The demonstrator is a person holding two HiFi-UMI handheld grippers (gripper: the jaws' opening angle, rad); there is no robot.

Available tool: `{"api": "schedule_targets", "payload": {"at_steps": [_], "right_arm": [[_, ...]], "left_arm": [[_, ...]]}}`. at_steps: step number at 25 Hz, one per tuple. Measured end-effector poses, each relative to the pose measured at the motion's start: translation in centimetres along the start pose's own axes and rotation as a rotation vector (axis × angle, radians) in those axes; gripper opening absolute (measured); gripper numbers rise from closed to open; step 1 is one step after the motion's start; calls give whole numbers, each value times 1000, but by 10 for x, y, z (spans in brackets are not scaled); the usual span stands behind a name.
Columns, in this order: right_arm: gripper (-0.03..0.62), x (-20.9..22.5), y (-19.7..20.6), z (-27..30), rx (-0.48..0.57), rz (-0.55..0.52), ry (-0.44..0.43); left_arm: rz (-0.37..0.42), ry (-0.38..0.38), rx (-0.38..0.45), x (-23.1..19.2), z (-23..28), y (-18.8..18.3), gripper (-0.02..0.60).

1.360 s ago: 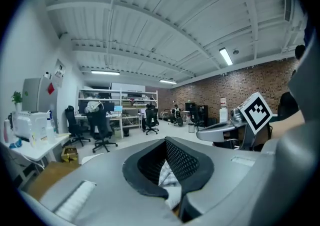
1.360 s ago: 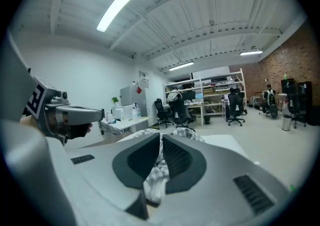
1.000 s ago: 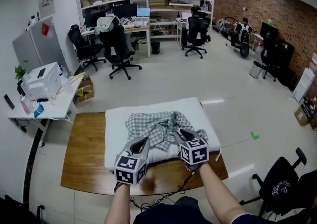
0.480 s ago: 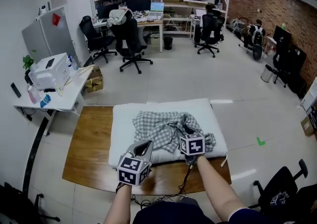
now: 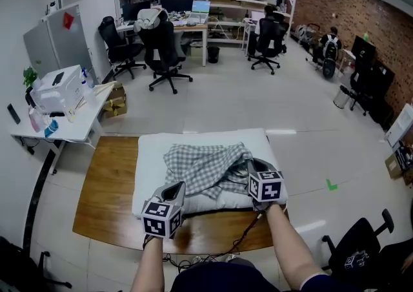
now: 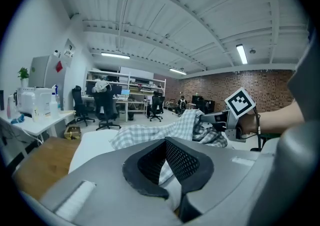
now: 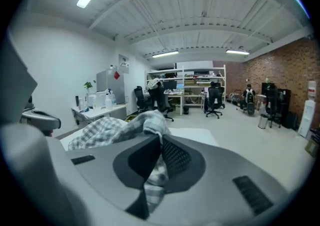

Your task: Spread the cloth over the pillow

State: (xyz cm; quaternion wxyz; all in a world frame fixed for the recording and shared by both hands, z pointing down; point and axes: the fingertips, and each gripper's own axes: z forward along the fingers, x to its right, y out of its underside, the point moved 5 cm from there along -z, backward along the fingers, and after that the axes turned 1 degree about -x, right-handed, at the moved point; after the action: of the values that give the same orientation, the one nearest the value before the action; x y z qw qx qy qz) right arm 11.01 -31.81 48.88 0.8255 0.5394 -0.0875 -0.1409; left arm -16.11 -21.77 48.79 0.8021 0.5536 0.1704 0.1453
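Checked cloth (image 5: 205,166) lay bunched in a heap on the middle of the white pillow (image 5: 150,177), lower centre of the head view. The pillow sat on a wooden table (image 5: 103,197). The cloth covered only the middle, with the pillow bare along its left, far and right sides. Not spread yet.

Left gripper (image 5: 173,188), lower left of centre, was at the cloth's near-left edge. Its tongs were pressed together with a strip of check fabric caught between them, as its own view showed. Right gripper (image 5: 255,164), right of centre, was at the cloth's near-right edge. Its tongs had just been closing and pinched a fold of the cloth, which hung down through the gap in the right gripper view.

Why so: one pinch on each near side, well apart, likely so the two edges could be drawn out sideways and the heap opened flat. Both grippers were low by the pillow's front edge. Judged stage: grips taken, spreading pull next. Risk: a fold rather than a true corner was held, so creases could remain.
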Motion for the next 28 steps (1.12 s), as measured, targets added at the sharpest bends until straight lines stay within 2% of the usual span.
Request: {"api": "schedule_targets", "payload": {"at_steps": [8, 15, 22, 28], "right_arm": [[25, 95, -19, -36, 74, 77, 180], [25, 156, -21, -59, 101, 124, 272], [25, 205, -5, -79, 95, 195, 363], [25, 245, 8, -100, 93, 254, 447]], "left_arm": [[-2, -15, -35, 4, 10, 11, 8], [5, -61, -80, 5, 19, 22, 8], [28, -139, -107, -2, 40, 22, 9], [30, -129, -137, 5, 63, 26, 145]]}}
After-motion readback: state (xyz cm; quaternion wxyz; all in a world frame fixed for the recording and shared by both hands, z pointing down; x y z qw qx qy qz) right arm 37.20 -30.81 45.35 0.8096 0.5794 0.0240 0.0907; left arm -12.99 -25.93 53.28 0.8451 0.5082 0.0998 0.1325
